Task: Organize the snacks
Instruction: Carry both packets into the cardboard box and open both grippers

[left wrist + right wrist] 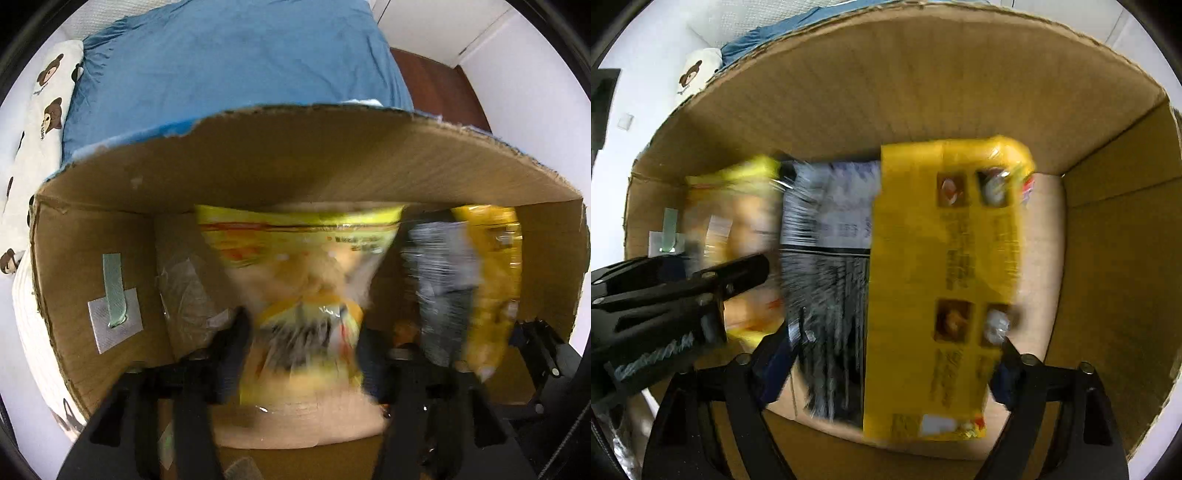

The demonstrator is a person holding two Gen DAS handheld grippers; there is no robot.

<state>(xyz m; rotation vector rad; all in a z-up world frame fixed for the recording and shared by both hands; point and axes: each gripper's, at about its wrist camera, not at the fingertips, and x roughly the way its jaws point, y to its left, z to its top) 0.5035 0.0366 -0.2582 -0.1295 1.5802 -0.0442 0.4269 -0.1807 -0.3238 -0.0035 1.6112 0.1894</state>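
Observation:
Both grippers reach into a brown cardboard box (280, 162). My left gripper (301, 350) is shut on a yellow-and-clear snack bag (306, 280), blurred by motion. To its right stand a grey-black bag (439, 266) and a yellow bag (495, 288). In the right wrist view my right gripper (897, 365) has its jaws wide apart around the grey-black bag (827, 266) and the yellow bag (942, 280); whether they press on the bags I cannot tell. The left gripper (676, 295) and its snack bag (738, 229) show at the left.
The box (923, 92) has taped patches on its left wall (110, 314). Behind it lies a blue bedspread (229, 62) and a white pillow with bear prints (40, 122). Brown floor (436, 88) and white walls are at the right.

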